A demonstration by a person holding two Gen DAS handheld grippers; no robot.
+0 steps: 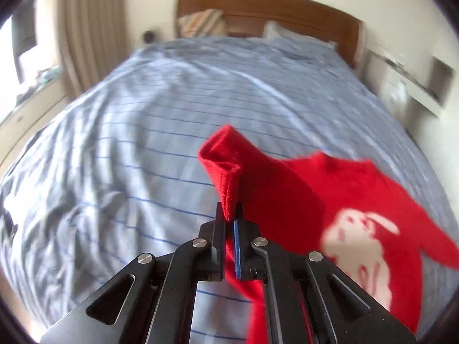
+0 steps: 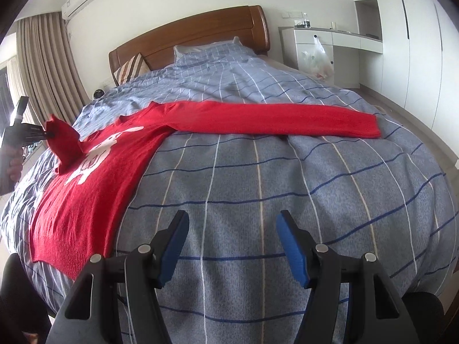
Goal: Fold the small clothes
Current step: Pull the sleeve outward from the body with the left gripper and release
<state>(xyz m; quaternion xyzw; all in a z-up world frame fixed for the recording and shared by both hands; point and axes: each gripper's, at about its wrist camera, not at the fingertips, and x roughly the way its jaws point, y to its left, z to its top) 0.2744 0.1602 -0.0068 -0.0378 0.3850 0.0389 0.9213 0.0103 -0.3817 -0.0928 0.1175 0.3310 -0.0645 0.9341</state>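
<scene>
Here, a red sweater lies face up on a bed covered by a blue checked duvet. Its body runs along the left part of the bed in the right wrist view, hem nearest the camera, with a white figure knitted on the chest. One sleeve stretches flat across the duvet toward the right, cuff at the far end.

The left gripper is clamped on the other sleeve near its cuff: red knit is pinched between the two closed fingers, the cuff standing above the fingertips and more fabric hanging below them. From the right wrist view this gripper appears at the left edge, lifting that sleeve above the sweater's chest, with a person's hand on its handle.

The right gripper hovers over bare duvet, fingers spread partway with nothing between them; the sweater's hem lies to its left, apart from it.

No writing can be read; the white figure is too blurred to identify.

A translucent plastic bag hangs on a white cabinet beside the wooden headboard; its contents cannot be made out.
</scene>
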